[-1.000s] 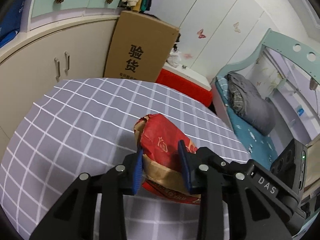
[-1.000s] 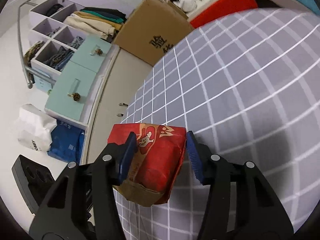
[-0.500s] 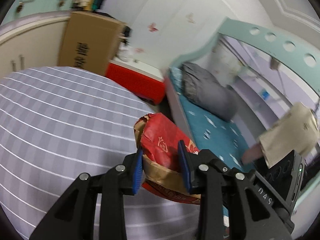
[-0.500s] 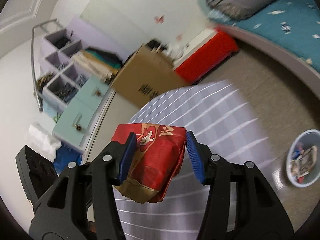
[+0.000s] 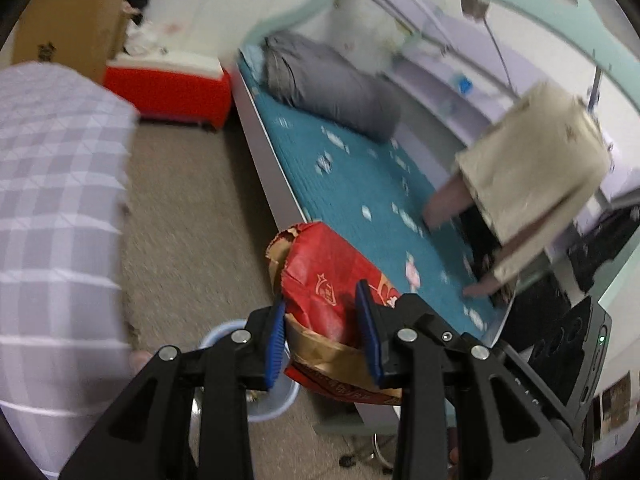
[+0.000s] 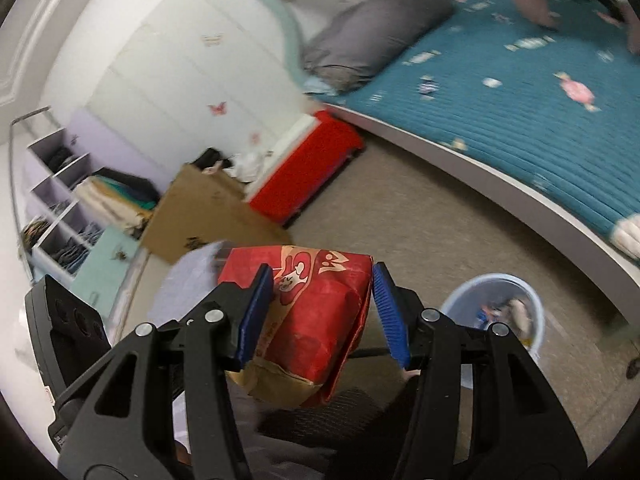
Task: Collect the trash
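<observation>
Both the left tongs (image 5: 322, 334) and the right tongs (image 6: 320, 312) are closed on one red paper bag (image 6: 316, 312), held above the floor near the blue bin (image 6: 528, 300) beside the bed (image 6: 520, 120).

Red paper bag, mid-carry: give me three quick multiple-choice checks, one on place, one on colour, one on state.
1. Where does the bin stand?
A. on the bed
B. on the floor beside the bed
C. on the checked table

2. What colour are the gripper pads?
A. blue
B. yellow
C. white

3. How is the red paper bag held?
A. lying loose on the floor
B. hanging from one gripper only
C. clamped by both grippers

Answers:
1 B, the pale blue bin sits on the carpet near the bed edge.
2 A, ridged blue pads show on both sides of the bag.
3 C, the left gripper and the right gripper each pinch it between their pads.
</observation>
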The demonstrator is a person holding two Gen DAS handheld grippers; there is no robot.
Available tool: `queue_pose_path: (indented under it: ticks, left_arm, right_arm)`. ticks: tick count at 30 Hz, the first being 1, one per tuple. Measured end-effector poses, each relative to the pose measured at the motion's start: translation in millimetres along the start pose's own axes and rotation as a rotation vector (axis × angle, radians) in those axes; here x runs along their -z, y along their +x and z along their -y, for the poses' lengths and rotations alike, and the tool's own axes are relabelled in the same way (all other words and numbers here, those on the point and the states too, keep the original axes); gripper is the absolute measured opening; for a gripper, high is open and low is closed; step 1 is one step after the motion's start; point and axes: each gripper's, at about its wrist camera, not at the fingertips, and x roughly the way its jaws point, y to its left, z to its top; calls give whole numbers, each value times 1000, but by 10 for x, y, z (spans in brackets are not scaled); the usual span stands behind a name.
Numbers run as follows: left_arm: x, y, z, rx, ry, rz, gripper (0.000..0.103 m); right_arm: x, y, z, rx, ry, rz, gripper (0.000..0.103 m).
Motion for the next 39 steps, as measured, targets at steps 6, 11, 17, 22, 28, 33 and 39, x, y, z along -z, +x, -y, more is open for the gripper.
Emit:
queue_pose_path:
  ticks: [6,11,17,22,28,33,39]
  left_arm:
    - [325,675,33,4,-9,-126,32]
    - [469,1065,-69,-9,-20,-200,32]
    - [618,1572,-339,-155,-1,-376,60]
    - [748,1614,-537,-233,6,-396,68]
    - [741,1466,-407,-273,78,-381,71]
    - [672,1078,-177,-312,156,-313,75]
    - [570,348,64,-351,203,-164,81]
  right_arm:
    - [62,107,598,82,65,-27,55]
    - [127,271,979,120,110,-58,55]
    - [209,542,1307,271,76,-72,77]
    - [358,658,1623,324,123,-154,77]
    - [414,527,1531,324,92,-164,77]
    - [400,292,1112,337,-36,-118,78]
    - [388,-92,657,305,-156,-59,80]
